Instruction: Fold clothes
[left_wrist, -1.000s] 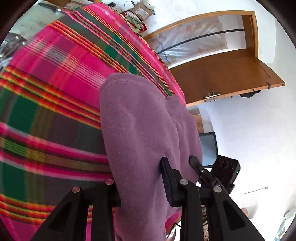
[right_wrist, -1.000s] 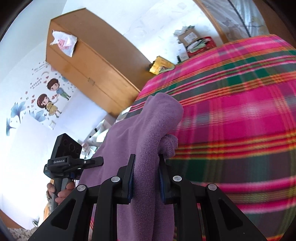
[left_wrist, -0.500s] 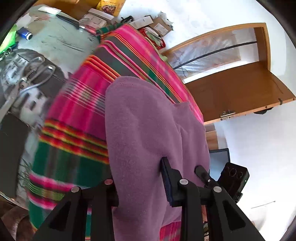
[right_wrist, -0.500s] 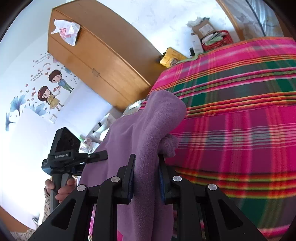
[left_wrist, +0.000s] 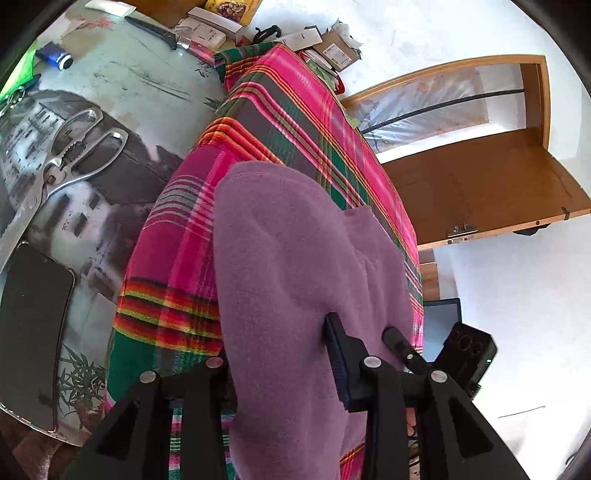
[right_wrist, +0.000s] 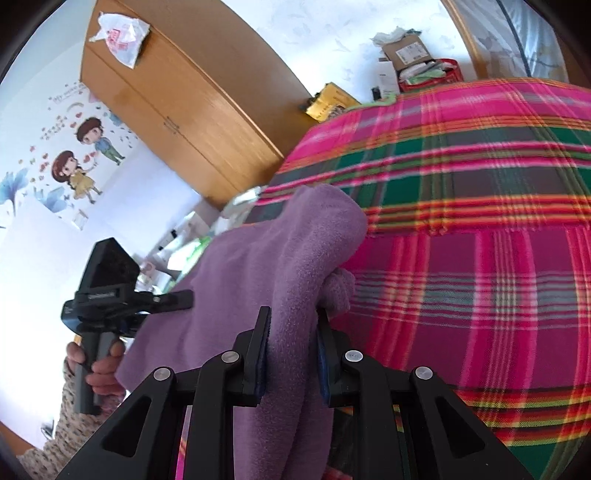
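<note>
one view's scissors (left_wrist: 70, 158) (left only)

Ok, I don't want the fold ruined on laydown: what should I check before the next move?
1. Right gripper jaws pinching purple fleece garment: ok.
2. Left gripper grip: jaws have just been opening, fleece between them: cannot tell.
3. Pink-and-green plaid cloth underneath lies flat: ok.
4. Steel kitchen scissors clear of plaid cloth: ok.
5. Fleece edges lined up: cannot tell.
</note>
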